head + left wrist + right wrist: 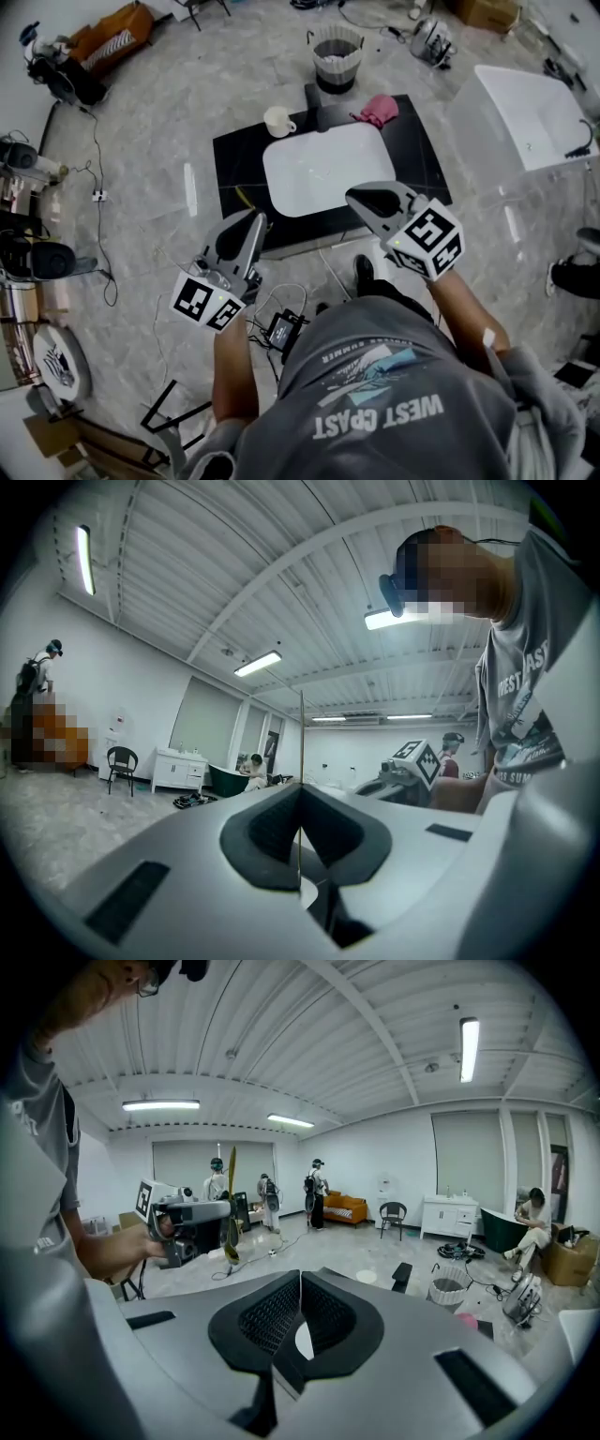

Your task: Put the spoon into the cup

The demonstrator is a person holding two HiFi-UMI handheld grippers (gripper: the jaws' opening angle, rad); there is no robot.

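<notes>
Grey marbled floor is spreading under a low black table, which is carrying one white tray. Along the table's far edge, left to right, one cream cup is standing upright just beside the tray's corner, and one pink cloth is lying past it. One ribbed basket is standing on the floor behind them.

Nearer the person, the left gripper is hovering at the table's near left edge. It is clenching the single gold spoon, which is standing upright across its pads. The spoon is well apart from the cup, with the tray lying between them. The right gripper is hanging over the tray's near right corner, its jaws pressed together on nothing. One white tub is sitting at the far right.
</notes>
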